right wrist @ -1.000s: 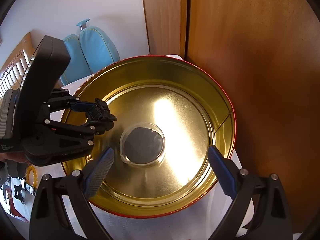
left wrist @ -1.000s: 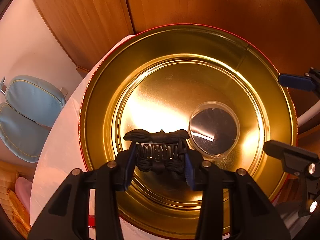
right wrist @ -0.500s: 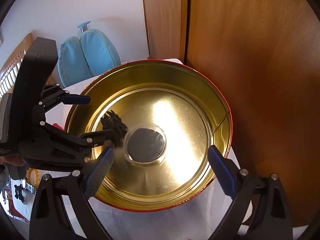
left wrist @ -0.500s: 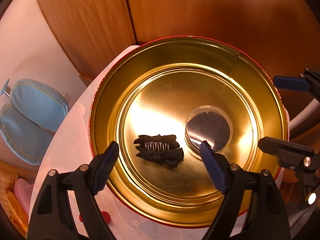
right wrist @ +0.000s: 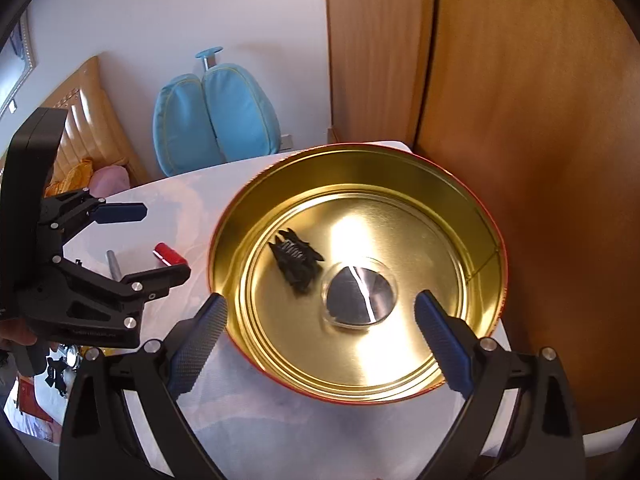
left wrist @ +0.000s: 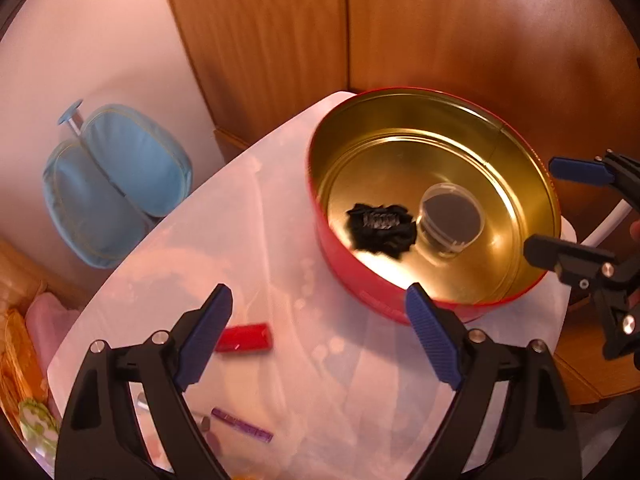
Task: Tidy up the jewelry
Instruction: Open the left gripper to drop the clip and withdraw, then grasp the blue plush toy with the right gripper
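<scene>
A round gold tin with a red outer wall (left wrist: 532, 184) (right wrist: 472, 216) stands on the white table. Inside lie a black hair claw clip (left wrist: 380, 226) (right wrist: 298, 258) and, touching its right, a small clear round case with a dark inside (left wrist: 450, 220) (right wrist: 360, 294). My left gripper (left wrist: 320, 332) is open and empty, above the table left of the tin; it also shows in the right wrist view (right wrist: 156, 240). My right gripper (right wrist: 320, 340) is open and empty at the tin's near rim; it also shows in the left wrist view (left wrist: 572, 216).
A red clip (left wrist: 244, 338) (right wrist: 170, 254), a purple bar (left wrist: 242, 424) and a small silver piece (right wrist: 114, 266) lie on the white table (left wrist: 240, 220). A wooden wardrobe (right wrist: 520, 80) stands behind the tin. A blue chair back (right wrist: 216, 108) is at the left.
My left gripper opened and dropped the black claw clip into the tin, then pulled back up and left, out of the tin. The right gripper stayed open in place.
</scene>
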### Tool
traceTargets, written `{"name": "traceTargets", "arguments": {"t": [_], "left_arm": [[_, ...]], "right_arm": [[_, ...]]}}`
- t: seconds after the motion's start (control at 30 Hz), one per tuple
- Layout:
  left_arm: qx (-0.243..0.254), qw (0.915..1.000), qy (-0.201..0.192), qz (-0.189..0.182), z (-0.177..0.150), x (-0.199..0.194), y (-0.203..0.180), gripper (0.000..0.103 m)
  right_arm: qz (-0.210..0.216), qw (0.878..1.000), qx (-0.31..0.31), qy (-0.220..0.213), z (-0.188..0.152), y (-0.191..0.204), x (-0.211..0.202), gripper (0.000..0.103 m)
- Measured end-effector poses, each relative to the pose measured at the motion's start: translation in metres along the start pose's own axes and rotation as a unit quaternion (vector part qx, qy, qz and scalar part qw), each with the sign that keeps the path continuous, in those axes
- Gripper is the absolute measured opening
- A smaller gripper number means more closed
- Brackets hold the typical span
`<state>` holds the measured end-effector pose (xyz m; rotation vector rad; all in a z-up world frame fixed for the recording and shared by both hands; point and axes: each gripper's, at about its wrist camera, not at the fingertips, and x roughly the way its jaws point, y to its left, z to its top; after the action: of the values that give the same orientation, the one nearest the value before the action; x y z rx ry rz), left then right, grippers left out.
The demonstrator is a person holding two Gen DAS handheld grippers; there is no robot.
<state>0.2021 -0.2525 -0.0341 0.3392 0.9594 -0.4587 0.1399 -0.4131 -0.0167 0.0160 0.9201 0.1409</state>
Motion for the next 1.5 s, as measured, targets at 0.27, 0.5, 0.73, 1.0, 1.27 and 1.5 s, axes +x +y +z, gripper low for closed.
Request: {"name": "traceTargets", "arguments": {"t": [0.27,0.5,0.73,1.0,1.27,1.5], "left_arm": [[-0.092,0.9938,0.032,0.055,-0.094,-0.046,0.072,0.086],[-0.177,0.9788,0.057,0.085,-0.174,-0.072,0.121,0.086],[-0.225,0.9668,0.063,0.103,-0.226,-0.091,0.162,0.086],[-0.213,0.9688,0.062,0.110,-0.262,-0.092,0.192,0.086],[-0.228,0.9661,0.054,0.108,-0.277,-0.088,0.229,0.086],[-0.230,0.9656,0.061,0.105,-0.282,-0.083,0.241,0.086]], "right_arm": [[0.078,0.994,-0.073,0.011,-0.001,0.093,0.005,0.095],[0.155,0.978,-0.135,0.045,-0.004,0.181,0.026,0.095],[0.199,0.957,-0.198,0.073,-0.004,0.268,0.049,0.095],[0.181,0.946,-0.251,0.097,-0.006,0.342,0.096,0.095],[0.134,0.937,-0.296,0.125,-0.017,0.372,0.139,0.094],[0.124,0.938,-0.305,0.112,-0.025,0.372,0.133,0.057]]}}
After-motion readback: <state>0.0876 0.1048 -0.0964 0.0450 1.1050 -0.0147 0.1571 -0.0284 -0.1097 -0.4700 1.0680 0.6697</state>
